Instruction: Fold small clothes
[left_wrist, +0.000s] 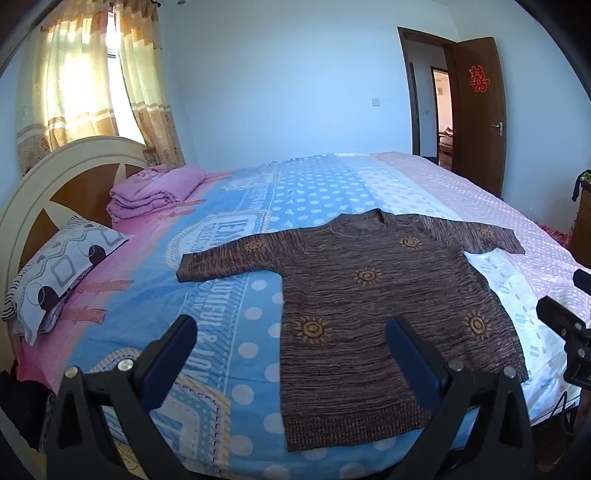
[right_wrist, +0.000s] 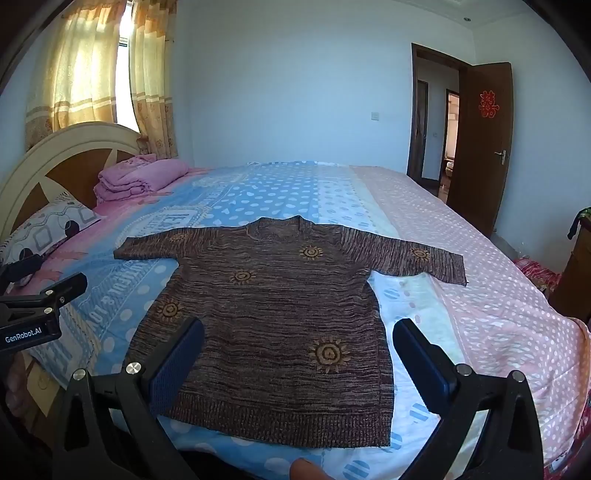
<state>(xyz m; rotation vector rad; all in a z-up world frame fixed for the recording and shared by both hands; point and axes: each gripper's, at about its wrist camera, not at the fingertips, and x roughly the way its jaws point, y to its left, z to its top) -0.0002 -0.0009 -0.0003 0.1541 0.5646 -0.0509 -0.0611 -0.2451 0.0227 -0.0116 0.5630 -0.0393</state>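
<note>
While nothing is gripped yet, layout first: bed (left_wrist: 461, 192) fills both views, patterned sheet, pink folded quilt (left_wrist: 155, 192) and pillow (left_wrist: 55, 266) at 10 o'clock by the headboard. Sweater (right_wrist: 273, 317) lies flat, face up, near the bed's front edge, sleeves spread to 9 and 3 o'clock, hem toward the cameras, neck at 12.

Left claw (left_wrist: 291, 343) hovers above the hem's left corner, jaws wide apart, empty. Right claw (right_wrist: 299, 343) hovers over the lower body, jaws also wide apart, empty. Neither touches the knit, as far as I can tell.

Risks, my read:
- knit is thick and stretchy; a pinch may take only the top layer, so the fold drags crooked
- claw could snag the sheet along with the hem
- uneven lift by the two claws skews the fold line
</note>
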